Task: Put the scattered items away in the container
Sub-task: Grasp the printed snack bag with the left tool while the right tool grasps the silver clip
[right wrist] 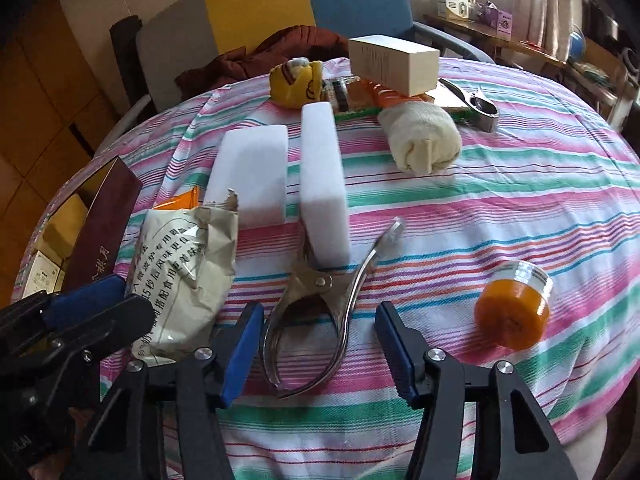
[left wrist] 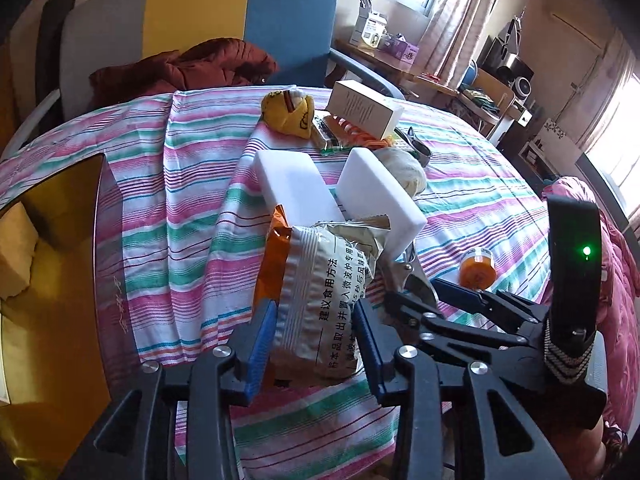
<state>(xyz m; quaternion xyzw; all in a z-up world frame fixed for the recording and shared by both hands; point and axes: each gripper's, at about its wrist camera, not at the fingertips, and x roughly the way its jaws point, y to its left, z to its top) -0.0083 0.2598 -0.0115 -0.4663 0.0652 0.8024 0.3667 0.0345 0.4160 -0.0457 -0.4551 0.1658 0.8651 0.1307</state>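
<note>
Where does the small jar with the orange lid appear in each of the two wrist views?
Left wrist view: the small jar with the orange lid sits at the right, on the striped cloth, just beyond the right gripper.
Right wrist view: it lies on its side at the lower right, right of the metal tongs.
Shared landmark: the two white foam blocks in the middle of the table.
</note>
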